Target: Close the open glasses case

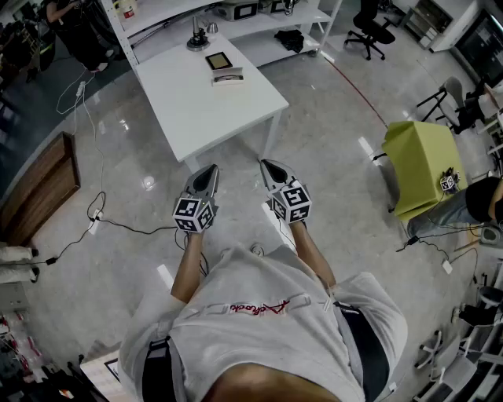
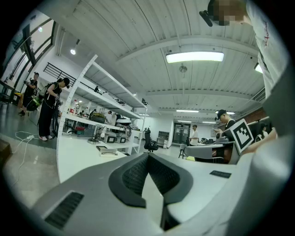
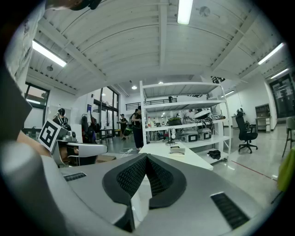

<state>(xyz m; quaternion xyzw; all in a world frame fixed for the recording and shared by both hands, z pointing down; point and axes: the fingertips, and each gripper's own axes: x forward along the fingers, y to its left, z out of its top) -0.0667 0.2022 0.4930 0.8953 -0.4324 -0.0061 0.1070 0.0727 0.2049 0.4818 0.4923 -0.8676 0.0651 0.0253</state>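
The left claw (image 1: 211, 169) and the right claw (image 1: 267, 164) are both clenched on nothing and held level side by side short of the white tabletop (image 1: 196, 110), apparently a ready stance, since the open glasses case (image 1: 223, 71) lies toward its far end, well apart from them.

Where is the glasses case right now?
In the head view the glasses case lies on the white table, close to its right edge, at the far end near the white shelving.
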